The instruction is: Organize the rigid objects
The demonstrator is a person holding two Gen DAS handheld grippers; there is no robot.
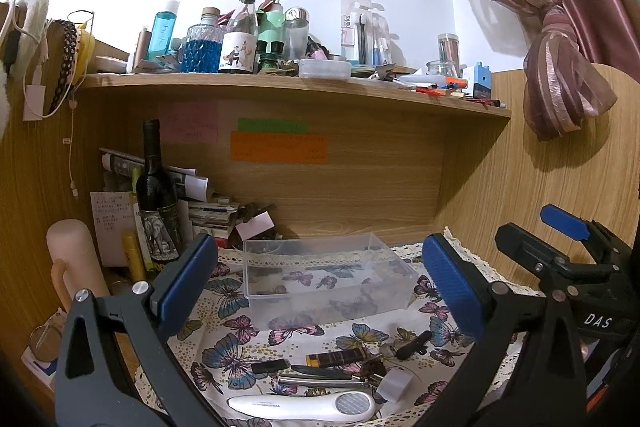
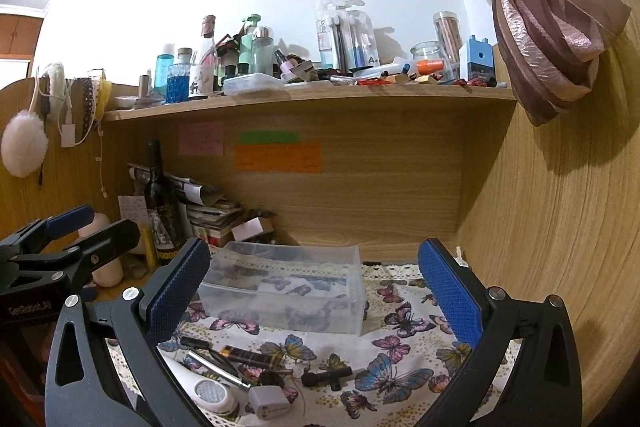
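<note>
An empty clear plastic box [image 1: 328,283] [image 2: 288,291] stands on the butterfly cloth [image 1: 224,351] [image 2: 400,355]. In front of it lie small rigid items: a white handheld device [image 1: 304,406] [image 2: 208,393], a gold-black tube [image 1: 338,359] [image 2: 250,355], a black key-like tool [image 1: 414,344] [image 2: 326,377], a small grey cube [image 1: 395,384] [image 2: 269,401], metal clips [image 1: 320,381]. My left gripper [image 1: 320,279] is open and empty above them. My right gripper [image 2: 314,295] is open and empty, and shows at the right of the left wrist view [image 1: 560,239].
A dark wine bottle [image 1: 156,199] [image 2: 160,203], stacked papers and a pale cylinder [image 1: 74,259] crowd the back left. A shelf [image 1: 296,85] [image 2: 312,95] overhead holds several bottles and stationery. A wooden side panel [image 2: 560,227] and tied curtain [image 1: 560,75] stand at right.
</note>
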